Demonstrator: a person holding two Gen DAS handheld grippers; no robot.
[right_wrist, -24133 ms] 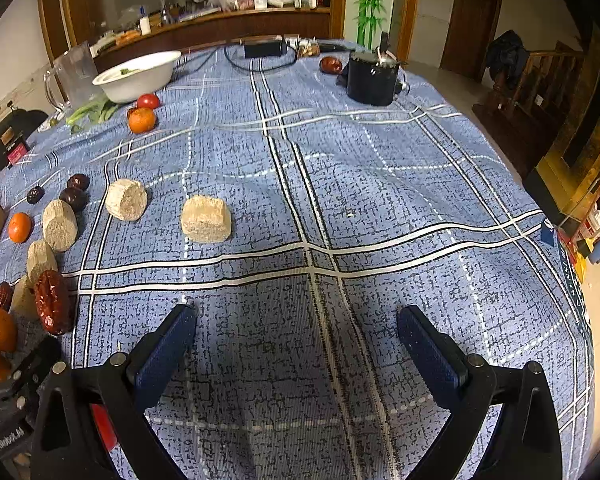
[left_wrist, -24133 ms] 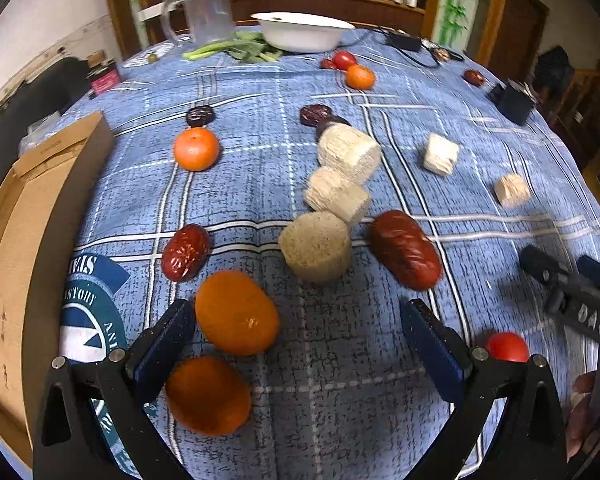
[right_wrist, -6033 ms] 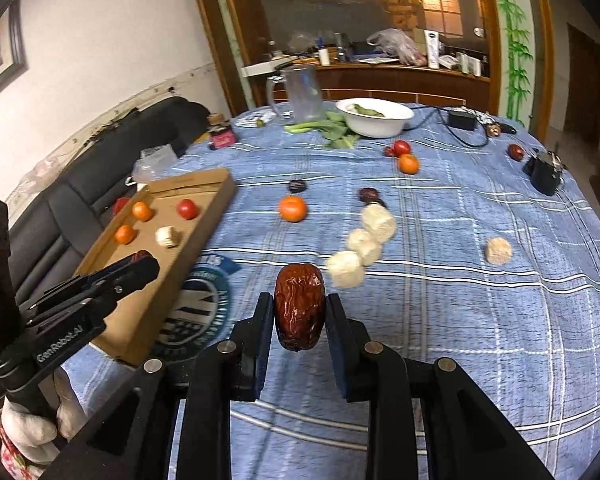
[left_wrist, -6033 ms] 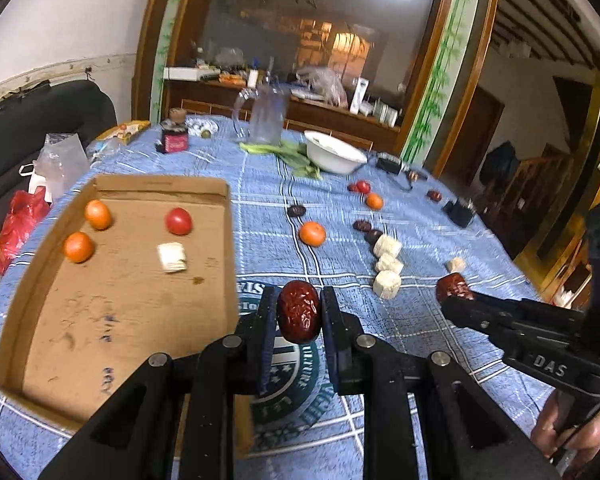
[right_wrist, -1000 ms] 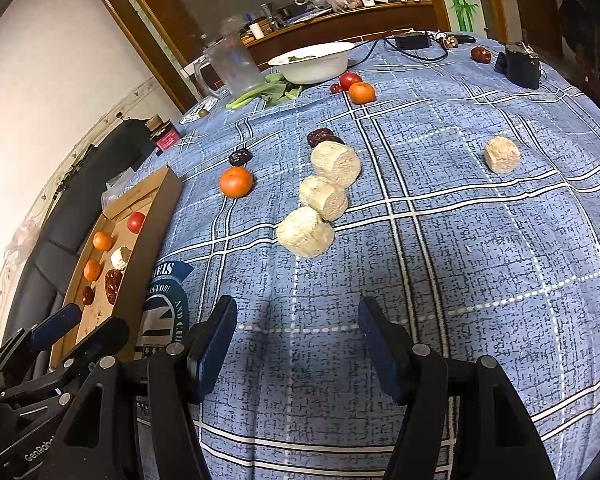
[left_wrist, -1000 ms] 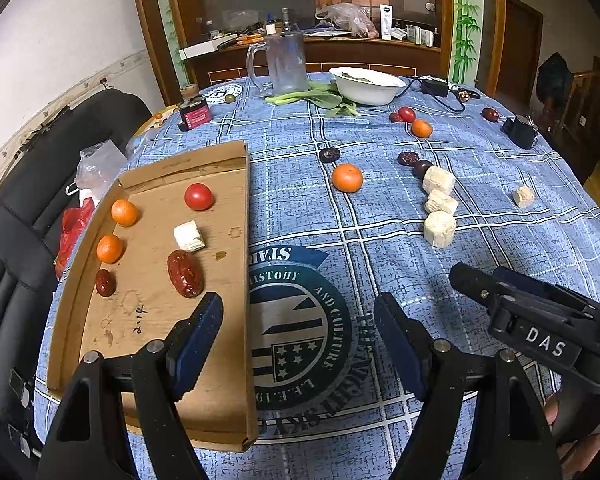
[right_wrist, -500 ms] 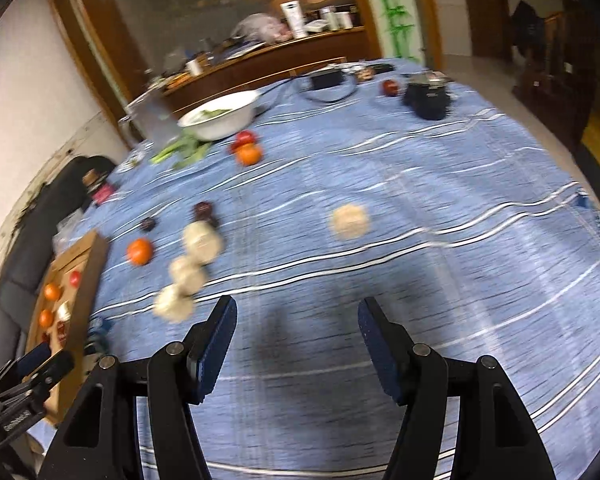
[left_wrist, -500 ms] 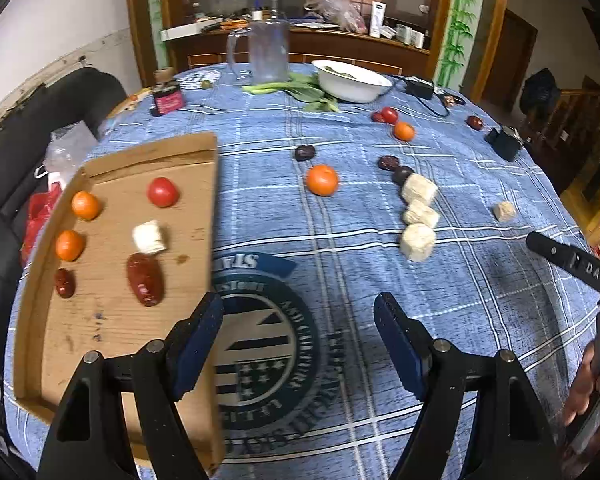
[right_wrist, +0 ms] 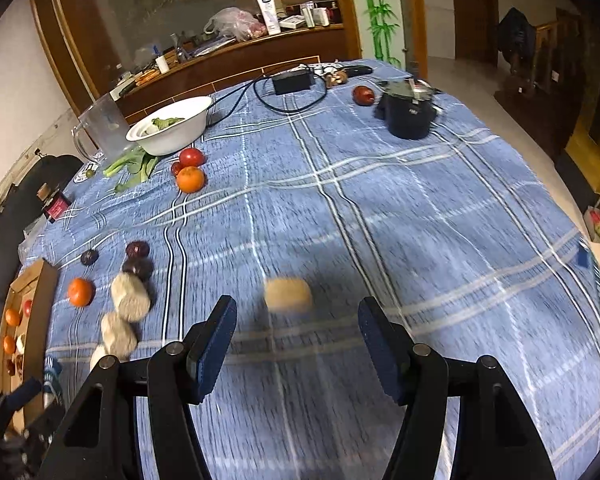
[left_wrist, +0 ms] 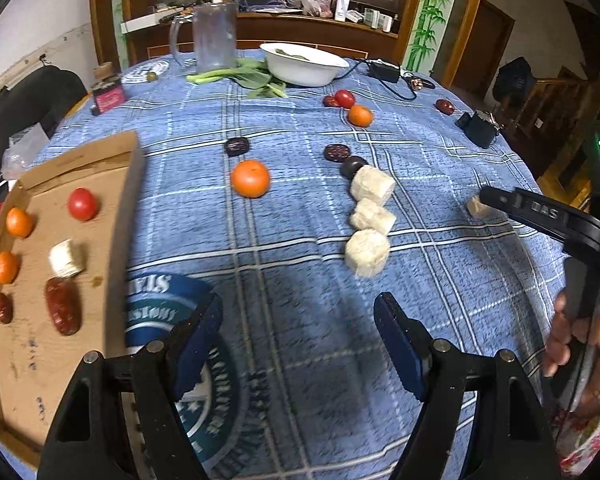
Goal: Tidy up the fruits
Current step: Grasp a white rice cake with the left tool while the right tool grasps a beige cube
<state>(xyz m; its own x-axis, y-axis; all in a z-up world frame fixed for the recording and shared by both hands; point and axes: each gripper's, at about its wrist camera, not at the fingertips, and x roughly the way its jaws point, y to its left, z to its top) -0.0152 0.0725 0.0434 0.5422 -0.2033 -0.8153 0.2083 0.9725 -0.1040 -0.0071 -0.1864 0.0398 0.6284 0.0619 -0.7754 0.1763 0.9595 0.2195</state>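
Observation:
My left gripper [left_wrist: 298,320] is open and empty over the blue cloth, just right of the cardboard tray [left_wrist: 124,200]. In the tray lie a tomato [left_wrist: 83,204], two oranges, a white chunk and a red date [left_wrist: 63,311]. Ahead on the cloth are an orange [left_wrist: 250,178], several dark dates and three white chunks [left_wrist: 367,252]. My right gripper [right_wrist: 296,320] is open, with a tan chunk [right_wrist: 288,294] lying just ahead between its fingers, blurred. In the left wrist view one of its fingers [left_wrist: 512,204] reaches beside that chunk [left_wrist: 475,206].
At the far side stand a white bowl [right_wrist: 172,124], a clear jug [right_wrist: 104,126], greens, a tomato [right_wrist: 191,157] with an orange [right_wrist: 190,179], a black pot [right_wrist: 408,114], a red fruit [right_wrist: 364,95] and a charger with cable. A hand [left_wrist: 588,340] holds the right gripper.
Both grippers have moved right across the table, still open. The left view swung away from the tray toward the white chunks. The right gripper has come up to the tan chunk.

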